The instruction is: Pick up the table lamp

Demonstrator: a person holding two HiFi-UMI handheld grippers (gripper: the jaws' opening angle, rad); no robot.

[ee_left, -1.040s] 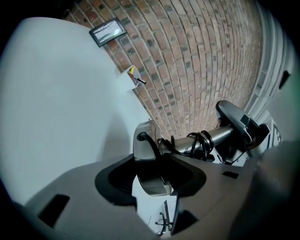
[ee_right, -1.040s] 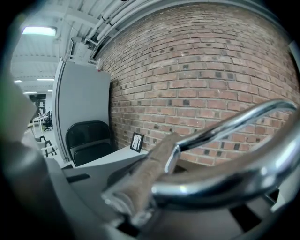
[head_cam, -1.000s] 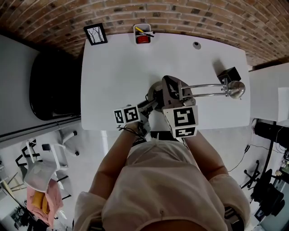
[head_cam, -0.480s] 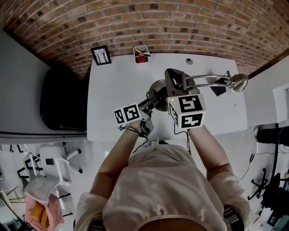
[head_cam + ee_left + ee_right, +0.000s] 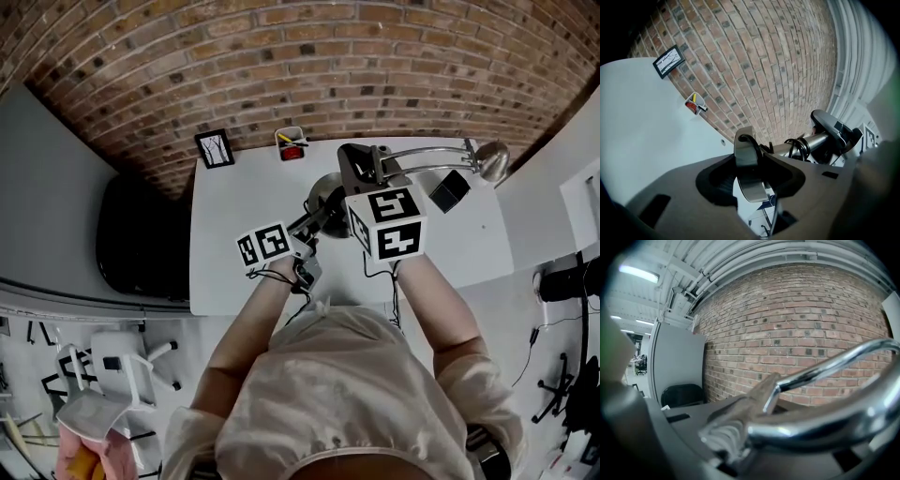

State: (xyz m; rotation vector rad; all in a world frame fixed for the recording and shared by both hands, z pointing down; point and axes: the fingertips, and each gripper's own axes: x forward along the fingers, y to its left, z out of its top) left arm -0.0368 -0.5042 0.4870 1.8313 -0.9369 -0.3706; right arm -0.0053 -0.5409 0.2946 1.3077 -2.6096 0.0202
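Note:
The table lamp is chrome, with a round base [image 5: 326, 192], a two-rod arm [image 5: 427, 155] and a small head [image 5: 492, 159]. It hangs above the white table [image 5: 234, 272], held at two places. My left gripper [image 5: 319, 214] is shut on the base's rim; in the left gripper view the rim [image 5: 750, 173] sits clamped between the jaws of this gripper [image 5: 752, 180]. My right gripper [image 5: 361, 169] is shut on the arm near its lower joint. In the right gripper view the chrome arm [image 5: 820, 423] runs out of the right gripper [image 5: 740, 437] to the right.
A framed picture [image 5: 216, 148] and a pen cup [image 5: 293, 143] stand at the table's far edge against the brick wall. A small black box [image 5: 448, 190] lies on the table at the right. A black chair [image 5: 141, 244] stands left of the table.
Both grippers have risen together with the lamp, which now looks larger against a smaller table. The black box has stayed on the table.

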